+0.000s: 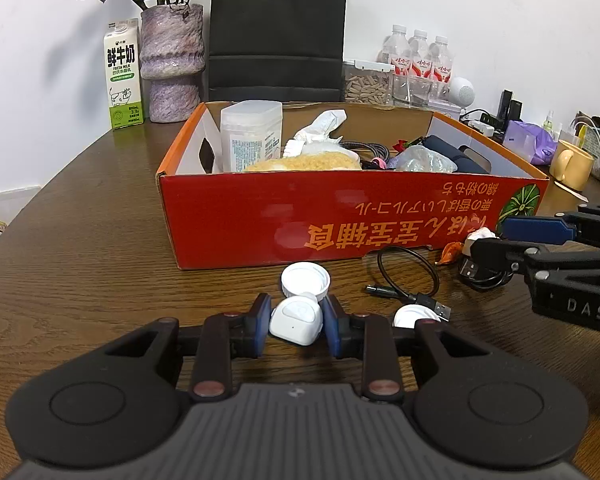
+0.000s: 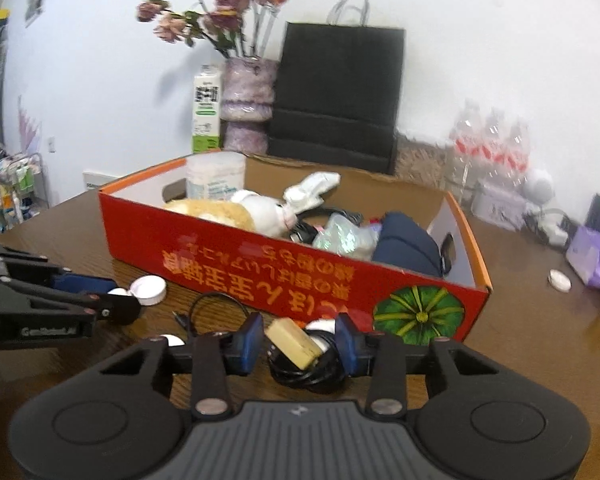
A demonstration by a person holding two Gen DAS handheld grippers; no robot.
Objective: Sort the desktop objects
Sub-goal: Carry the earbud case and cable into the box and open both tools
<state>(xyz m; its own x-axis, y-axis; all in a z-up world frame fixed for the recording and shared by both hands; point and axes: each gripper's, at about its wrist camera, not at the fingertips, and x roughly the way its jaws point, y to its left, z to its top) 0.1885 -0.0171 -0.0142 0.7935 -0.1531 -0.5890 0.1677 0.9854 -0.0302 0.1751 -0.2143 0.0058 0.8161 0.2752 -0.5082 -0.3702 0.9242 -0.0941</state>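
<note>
Left tongs: clenched on a white earbud case, both blue pads pressed against its sides, low over the worktop.
Right tongs: a coiled black cable with a tan block on it lies between the pads; the right pad appears to touch the bundle, a gap shows at the left pad, so a full grip cannot be told.
Goal container: the red cardboard box stands straight ahead of both tongs, its long side facing them and running left to right; it already holds a plush toy, a clear jar and a dark pouch.
Deciding relation: the box wall rises between each held thing and the open top, so, as judged, the coming move calls for a lift above the rim and then a carry forward.
Nearer hand: the right tongs are seen just beside the box front near the green emblem; the left tongs sit a little farther back, with a white cap between them and the box.
Left on the worktop: a loose black USB cable, beside a second white cap.
Risk: the cable coil is judged likely to sag or snag on the rim.
</note>
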